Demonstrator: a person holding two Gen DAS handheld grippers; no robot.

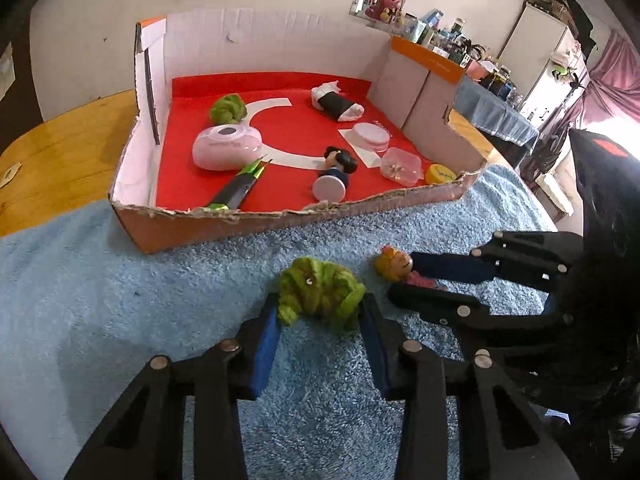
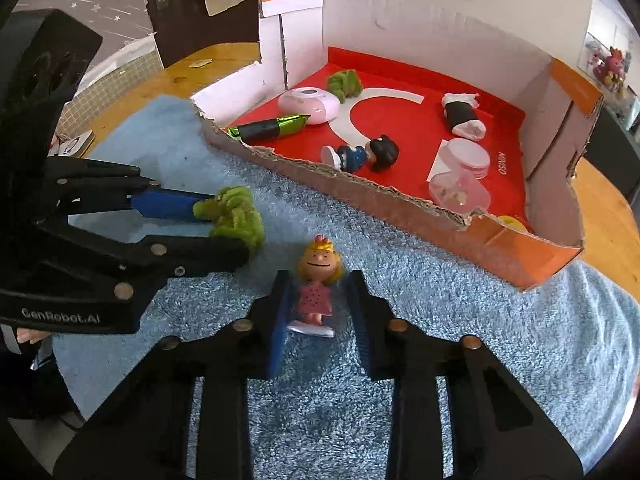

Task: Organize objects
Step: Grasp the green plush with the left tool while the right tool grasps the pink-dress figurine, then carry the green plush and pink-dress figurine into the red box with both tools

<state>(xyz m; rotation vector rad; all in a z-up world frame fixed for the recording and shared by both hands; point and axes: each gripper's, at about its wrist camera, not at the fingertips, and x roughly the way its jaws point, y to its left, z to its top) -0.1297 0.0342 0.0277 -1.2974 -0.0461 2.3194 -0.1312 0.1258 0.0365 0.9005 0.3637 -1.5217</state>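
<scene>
Your round wooden table (image 1: 60, 152) carries a shaggy blue towel (image 1: 120, 300) over its near side. On the far edge of the towel sits a shallow cardboard box (image 1: 280, 224), its near wall torn ragged and its floor lined in smooth red (image 1: 288, 128).

Your left gripper (image 1: 322, 300) is clenched on the fuzzy green bundle (image 1: 320, 284), a knotted, chenille-like lump that lies on the towel just before the middle of the box's torn wall, with both blue pads pressed into its sides. Your right gripper (image 2: 318, 276) grasps the blonde figurine (image 2: 316, 300), glossy plastic in a pink dotted dress, which lies on its back on the towel just beside the bundle, its head toward the box.

Inside the box, a rounded pink plastic case (image 1: 226, 150) rests near the left wall, and a second green bundle (image 1: 228, 107) is behind it. A dark tube with crinkled green foil ends (image 1: 240, 184) leans on the torn wall. A dark-haired figurine (image 1: 336, 168) lies at the middle, a clear lidded tub (image 1: 400, 164) and a yellow disc (image 1: 440, 174) toward the near right corner.
</scene>
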